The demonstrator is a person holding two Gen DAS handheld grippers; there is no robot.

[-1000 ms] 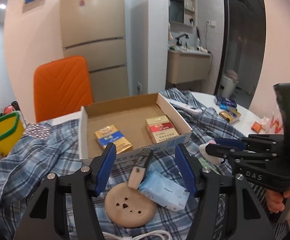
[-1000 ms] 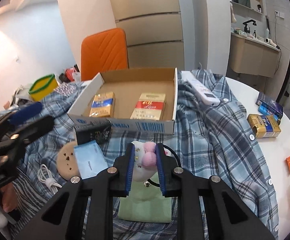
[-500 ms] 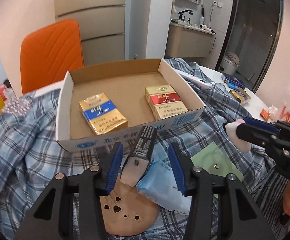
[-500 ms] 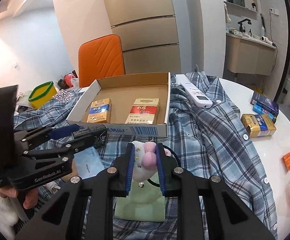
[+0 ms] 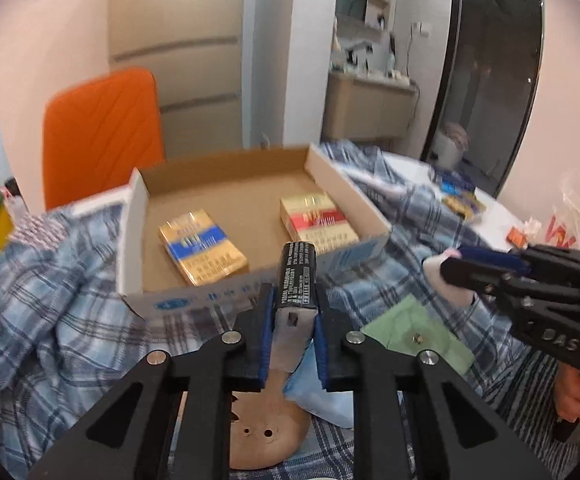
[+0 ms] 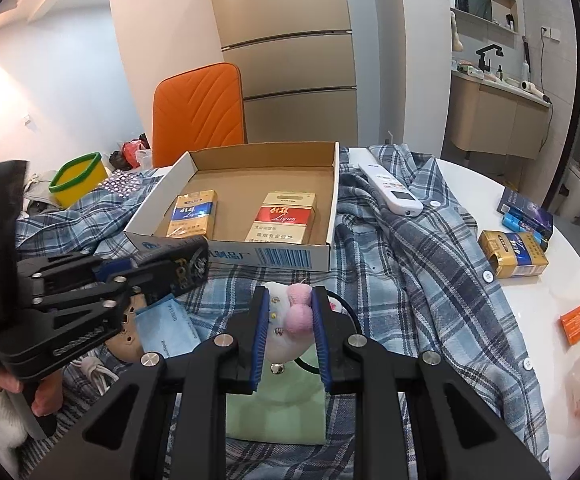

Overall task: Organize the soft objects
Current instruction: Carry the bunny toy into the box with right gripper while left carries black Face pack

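Round white table (image 6: 537, 292), most of it under a spread blue plaid shirt (image 6: 409, 280); bare top shows only along the right edge. Room behind: beige fridge (image 6: 290, 40), orange chair (image 6: 198, 108) at the far edge, vanity counter (image 6: 497, 120) to the right, yellow bin with green rim (image 6: 76, 178) off the far-left edge. Open cardboard box (image 6: 331, 204) sits on the shirt toward the far side, holding two cigarette packs flat, blue-gold (image 6: 192, 214) left and red-gold (image 6: 284, 218) right, apart from each other. White remote (image 6: 389, 188) lies on the shirt just right of the box. More packs (image 6: 513, 252) and an orange packet (image 6: 575, 322) rest on the bare right edge. Left gripper (image 5: 291, 336) is level, aimed at the box's near wall, jaws pinching a black pack (image 5: 297, 276) whose tip reaches that wall; view blurred. Below it a tan round disc (image 5: 266, 436) and a blue tissue pack (image 5: 317, 392) lie on the shirt. Right gripper (image 6: 290, 336) is held beside the left, jaws pressed on a white and pink plush toy (image 6: 290, 320), over a pale green cloth (image 6: 274, 412) near the near edge. A white cable (image 6: 94, 372) lies at the near left. Box floor between and in front of the two packs is bare cardboard; shirt between box and grippers is uncluttered.
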